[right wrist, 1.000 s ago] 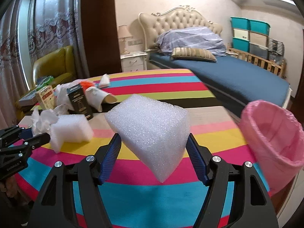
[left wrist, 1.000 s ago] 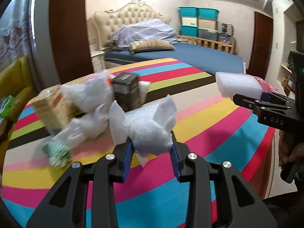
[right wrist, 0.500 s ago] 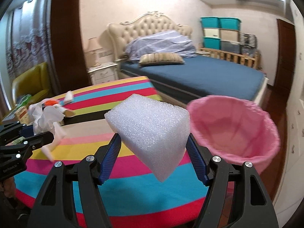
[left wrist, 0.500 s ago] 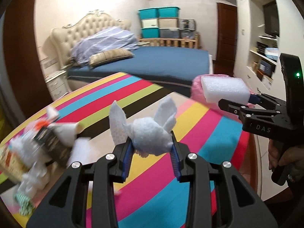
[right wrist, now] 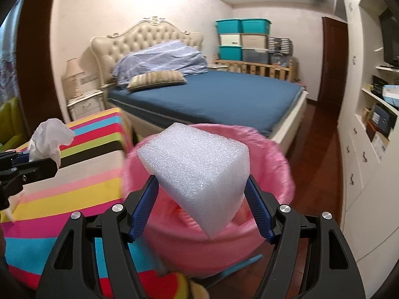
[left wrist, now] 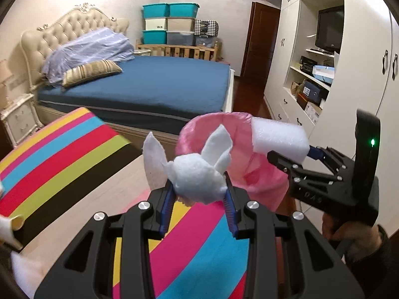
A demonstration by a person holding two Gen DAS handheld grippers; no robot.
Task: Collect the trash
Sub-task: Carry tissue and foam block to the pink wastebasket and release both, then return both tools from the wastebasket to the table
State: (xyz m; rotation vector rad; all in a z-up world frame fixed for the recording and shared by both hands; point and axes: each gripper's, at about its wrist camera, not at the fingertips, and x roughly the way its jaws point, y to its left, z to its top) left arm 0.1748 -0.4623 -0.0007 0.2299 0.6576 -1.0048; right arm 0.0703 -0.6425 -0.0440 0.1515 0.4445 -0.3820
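Bedroom with a striped cloth [left wrist: 74,154] in front and a blue bed [left wrist: 149,92] behind; both tongs carry trash by a pink bin [right wrist: 271,164].

Left gripper [left wrist: 198,194] is clamped on a crumpled white foam sheet [left wrist: 197,179], two flaps sticking up above the blue pads; it hangs over the cloth's edge, just short of the bin's near rim. Right gripper [right wrist: 202,199] pinches a white foam block [right wrist: 197,167] between its pads, one corner pointing down, the block in front of the bin's open mouth; from the left wrist view the same block [left wrist: 279,137] sits at the bin's right rim, with a hand [left wrist: 349,234] on the gripper's handle. Bin is lined with a pink bag [left wrist: 261,186] and stands on the wood floor [right wrist: 321,129] between cloth and bed; white cupboards [left wrist: 364,57] and stacked teal boxes [right wrist: 240,26] stand along the walls.
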